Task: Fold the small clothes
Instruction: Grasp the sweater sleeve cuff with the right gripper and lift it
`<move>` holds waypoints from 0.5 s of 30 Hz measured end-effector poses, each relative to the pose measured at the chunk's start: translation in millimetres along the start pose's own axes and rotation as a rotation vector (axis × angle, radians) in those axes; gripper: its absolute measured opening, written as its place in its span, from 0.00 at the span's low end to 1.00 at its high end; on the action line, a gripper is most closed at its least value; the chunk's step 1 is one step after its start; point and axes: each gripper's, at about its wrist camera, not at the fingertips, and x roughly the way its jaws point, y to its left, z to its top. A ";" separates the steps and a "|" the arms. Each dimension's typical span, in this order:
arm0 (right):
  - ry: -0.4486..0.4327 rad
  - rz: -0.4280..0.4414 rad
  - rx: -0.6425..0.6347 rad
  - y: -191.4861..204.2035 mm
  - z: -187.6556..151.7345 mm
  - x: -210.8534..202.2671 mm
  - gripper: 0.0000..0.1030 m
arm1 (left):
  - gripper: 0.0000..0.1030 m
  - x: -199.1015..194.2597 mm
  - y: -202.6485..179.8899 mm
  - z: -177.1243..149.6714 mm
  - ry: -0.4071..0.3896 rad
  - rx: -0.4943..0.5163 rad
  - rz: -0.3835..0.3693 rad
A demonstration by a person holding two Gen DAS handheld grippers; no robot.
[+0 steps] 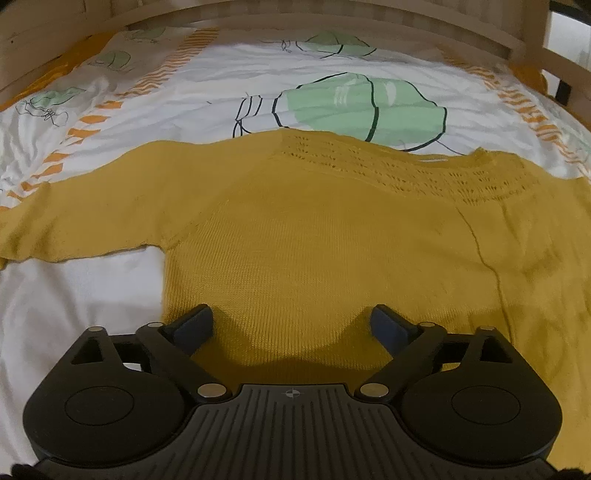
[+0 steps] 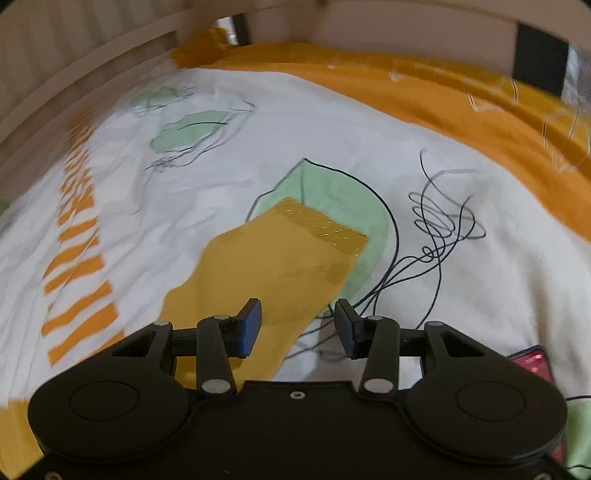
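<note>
A mustard-yellow knitted sweater (image 1: pixel 314 240) lies flat on the printed bed cover (image 1: pixel 221 92), neckline away from me, one sleeve (image 1: pixel 74 221) stretched out to the left. My left gripper (image 1: pixel 291 325) hovers over the sweater's lower body, open wide, with nothing between its fingers. In the right wrist view the other sleeve (image 2: pixel 273 266) lies on the cover with its ribbed cuff (image 2: pixel 325 229) pointing away. My right gripper (image 2: pixel 297 325) stands over that sleeve's near part, jaws partly apart and open; the pads do not press the knit.
The bed cover (image 2: pixel 184 221) is white with green leaf prints and orange stripes. Wooden bed rails (image 1: pixel 369 22) run along the far side. An orange blanket (image 2: pixel 443 103) borders the cover. A small red object (image 2: pixel 532 363) lies by the right gripper.
</note>
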 end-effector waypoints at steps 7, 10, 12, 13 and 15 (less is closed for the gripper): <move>-0.031 0.113 0.133 -14.1 7.4 19.3 0.32 | 0.95 2.1 -2.6 -0.5 -0.014 -0.011 0.012; -0.026 0.143 0.141 -11.2 7.9 20.2 0.13 | 0.95 2.2 -2.7 -0.2 -0.013 -0.009 0.012; -0.030 0.132 0.116 -4.9 8.5 16.0 0.13 | 0.95 2.4 -1.1 1.0 -0.007 -0.012 0.006; -0.036 0.127 0.096 -2.0 8.9 13.1 0.13 | 0.95 2.6 -0.7 1.7 -0.003 -0.012 0.003; -0.053 0.124 0.065 5.5 10.0 2.5 0.13 | 0.95 2.6 -0.1 2.7 0.002 -0.013 0.000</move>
